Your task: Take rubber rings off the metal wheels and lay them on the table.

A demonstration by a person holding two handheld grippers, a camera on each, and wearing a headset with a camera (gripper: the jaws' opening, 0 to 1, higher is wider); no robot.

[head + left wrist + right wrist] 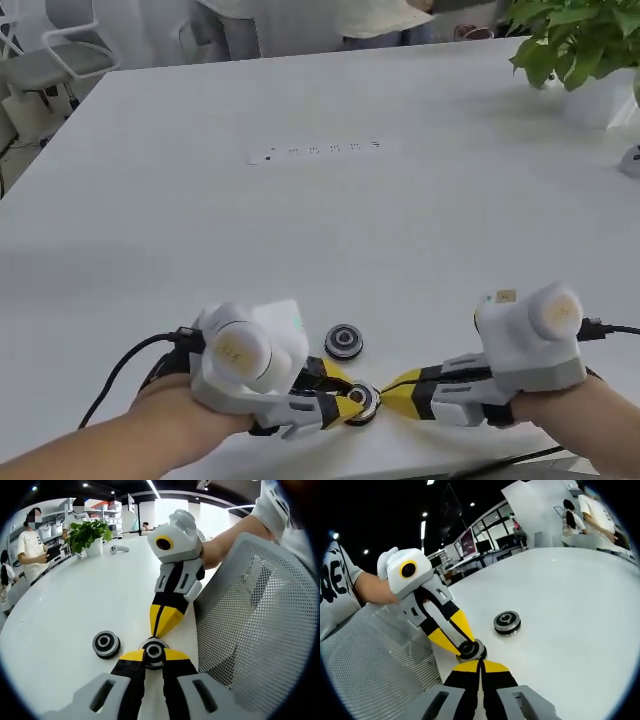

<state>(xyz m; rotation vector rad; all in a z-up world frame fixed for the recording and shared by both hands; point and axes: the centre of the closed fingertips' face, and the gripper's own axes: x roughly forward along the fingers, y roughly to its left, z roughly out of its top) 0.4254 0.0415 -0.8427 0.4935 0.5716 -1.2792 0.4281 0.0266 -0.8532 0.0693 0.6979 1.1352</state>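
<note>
A metal wheel with a black rubber ring [362, 400] is held just above the white table's [330, 230] near edge. My left gripper [352, 398] is shut on this wheel [153, 650], its yellow tips on either side. My right gripper [385, 388] comes from the opposite side. Its tips [480, 664] are pressed together at the wheel's [472, 650] black rim, apparently pinching the ring. A second wheel [343, 341] with its ring on lies flat on the table just beyond; it is also seen as the dark disc [106, 644] and the ringed wheel [507, 622].
A potted plant [575, 45] stands at the table's far right corner, with a white controller [119, 548] near it. A row of sockets [315, 150] is set in the tabletop's middle. A mesh chair [255, 620] sits close behind the grippers. People stand beyond the far edge.
</note>
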